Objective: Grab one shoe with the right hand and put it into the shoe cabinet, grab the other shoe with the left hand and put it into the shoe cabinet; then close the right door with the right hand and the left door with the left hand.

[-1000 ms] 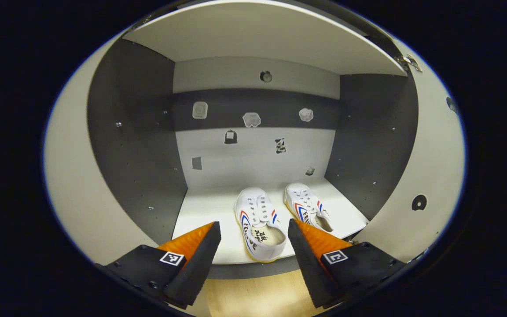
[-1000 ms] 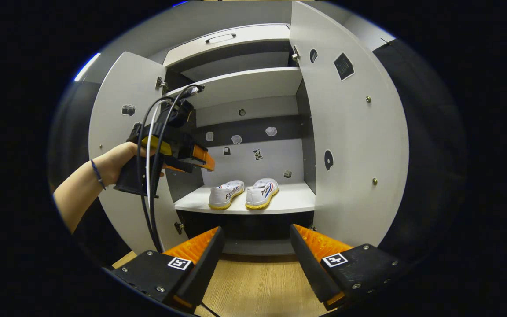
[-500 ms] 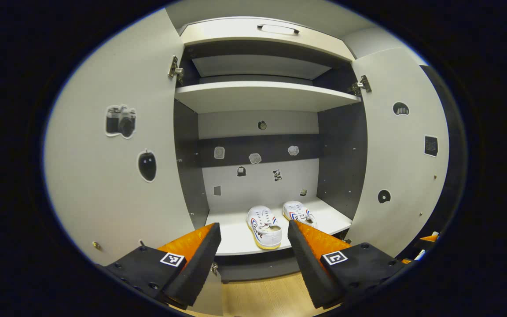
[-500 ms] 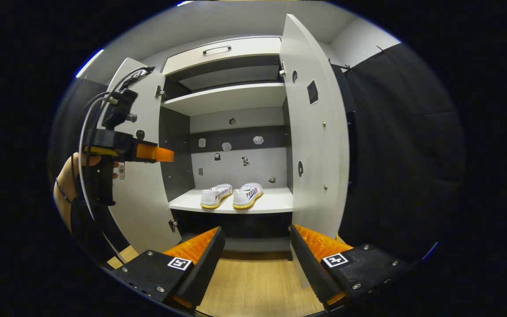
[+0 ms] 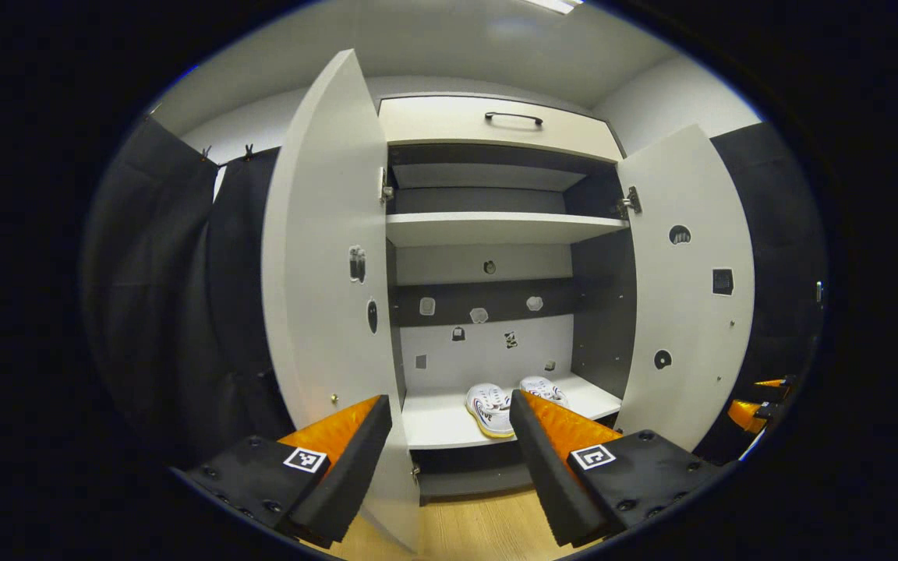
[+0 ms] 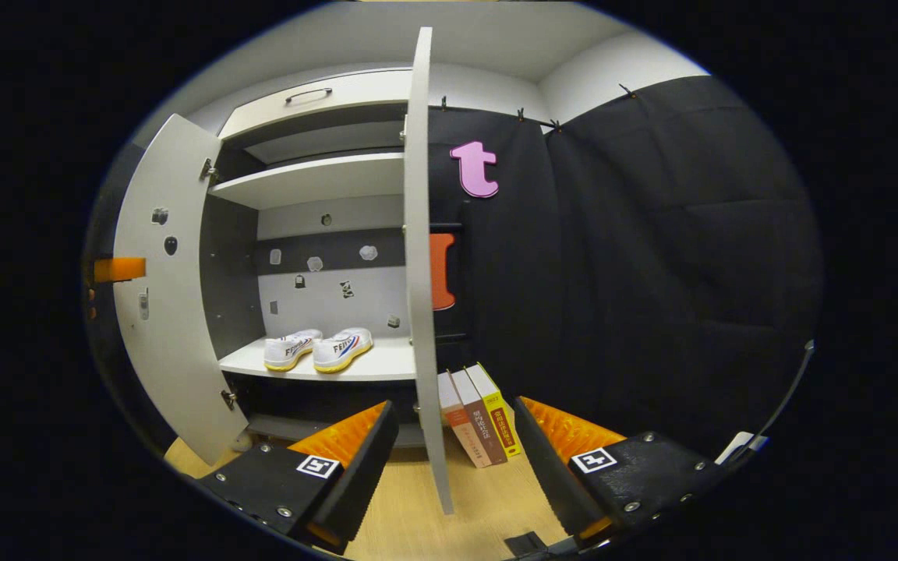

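Sitting side by side on the cabinet shelf [image 5: 441, 421]: both shoes [image 6: 316, 349]. Left hand-held gripper [image 5: 449, 460] and right hand-held gripper [image 6: 453, 467] are hanging with fingers apart, gripping nothing; both doors [image 6: 419, 257] are standing open.

Two shoes [image 6: 316, 350] sat side by side on the lower shelf [image 6: 375, 366] in the cabinet [image 5: 496, 125], between both open doors [image 5: 324, 257]; three books [image 6: 480, 413] leaned right of the right door [image 6: 422, 265].

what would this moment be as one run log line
shoes: both on shelf | left door: open | right door: open | left hand-held gripper: open, empty | right hand-held gripper: open, empty
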A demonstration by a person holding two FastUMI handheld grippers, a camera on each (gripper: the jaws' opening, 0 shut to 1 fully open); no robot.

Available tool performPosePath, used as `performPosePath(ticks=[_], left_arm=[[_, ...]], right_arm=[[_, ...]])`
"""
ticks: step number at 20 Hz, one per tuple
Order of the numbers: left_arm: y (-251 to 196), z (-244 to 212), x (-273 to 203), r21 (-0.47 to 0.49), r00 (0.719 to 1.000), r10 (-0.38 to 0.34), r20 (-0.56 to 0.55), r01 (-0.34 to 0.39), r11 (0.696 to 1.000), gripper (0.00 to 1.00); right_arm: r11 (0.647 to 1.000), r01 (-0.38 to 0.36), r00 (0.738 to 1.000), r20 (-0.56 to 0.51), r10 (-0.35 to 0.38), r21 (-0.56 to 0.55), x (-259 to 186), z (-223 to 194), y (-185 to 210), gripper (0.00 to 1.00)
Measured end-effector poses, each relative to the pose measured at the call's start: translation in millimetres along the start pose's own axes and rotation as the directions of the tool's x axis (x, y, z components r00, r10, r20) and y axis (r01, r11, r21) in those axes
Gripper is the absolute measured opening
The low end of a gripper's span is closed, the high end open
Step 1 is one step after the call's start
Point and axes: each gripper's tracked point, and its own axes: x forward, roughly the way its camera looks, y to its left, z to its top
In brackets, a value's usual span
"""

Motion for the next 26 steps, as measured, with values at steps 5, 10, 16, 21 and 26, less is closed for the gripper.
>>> performPosePath(ticks=[5, 10, 16, 21, 26], left_arm=[[35.3, 4.9, -37.5, -0.012, 0.995, 0.070, 0.067, -0.069, 0.998, 0.98], [61.2, 2.9, -66.2, -0.026, 0.992, 0.113, 0.058, -0.112, 0.993, 0.98], [107.2, -4.4, -89.5, 0.001, 0.976, 0.211, 0.048, -0.211, 0.977, 0.96], [130.8, -6.1, -97.6, -0.013, 0.968, 0.250, 0.036, -0.249, 0.968, 0.97], [133.2, 0.1, -93.4, -0.024, 0.970, 0.237, 0.047, -0.236, 0.972, 0.96]], right_arm=[[0.998, 0.067, 0.998, -0.015, -0.067, -0.015, 29.0, -7.9, -31.5, 0.93], [0.996, 0.080, 0.996, -0.028, -0.081, -0.035, 62.7, -14.8, -40.1, 0.93], [0.994, 0.074, 0.997, -0.007, -0.074, -0.077, 76.2, -9.4, -38.7, 0.92], [0.996, 0.048, 0.999, 0.000, -0.048, -0.073, 72.3, -10.3, -24.1, 0.88], [0.999, -0.034, 0.999, -0.008, 0.033, -0.037, 67.5, -15.1, 15.7, 0.89]])
